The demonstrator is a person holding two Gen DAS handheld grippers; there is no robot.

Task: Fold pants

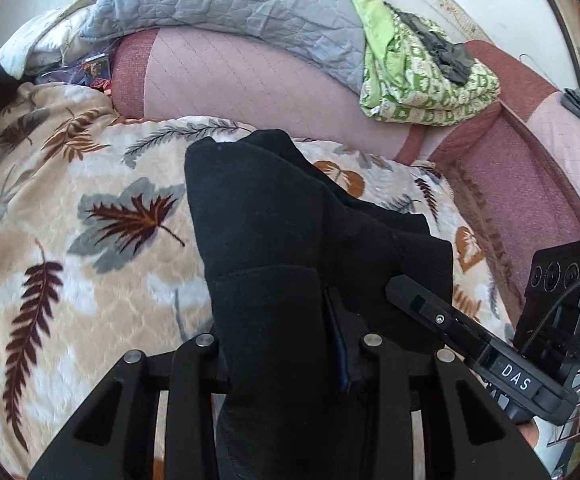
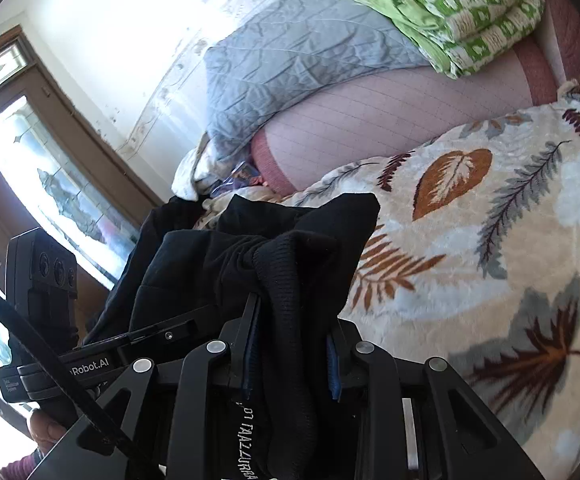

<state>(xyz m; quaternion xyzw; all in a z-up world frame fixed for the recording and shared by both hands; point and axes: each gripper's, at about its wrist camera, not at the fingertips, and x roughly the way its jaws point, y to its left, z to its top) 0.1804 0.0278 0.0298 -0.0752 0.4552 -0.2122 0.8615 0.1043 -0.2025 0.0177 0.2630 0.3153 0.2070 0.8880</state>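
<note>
The black pants (image 1: 274, 216) hang bunched over a leaf-patterned blanket (image 1: 90, 208). My left gripper (image 1: 286, 344) is shut on a thick fold of the pants, and cloth hides its fingertips. My right gripper (image 2: 290, 344) is shut on the ribbed edge of the pants (image 2: 286, 264), which drape over its fingers. Both hold the pants lifted off the blanket (image 2: 490, 240). The right gripper (image 1: 442, 316) also shows at the lower right of the left wrist view, and the left gripper (image 2: 102, 356) shows at the lower left of the right wrist view.
A pink quilted sofa back (image 1: 250, 80) rises behind the blanket. A grey quilt (image 1: 230, 0) and a green patterned bundle (image 1: 422, 80) lie on top of it. A glazed door (image 2: 30, 152) stands to the left in the right wrist view.
</note>
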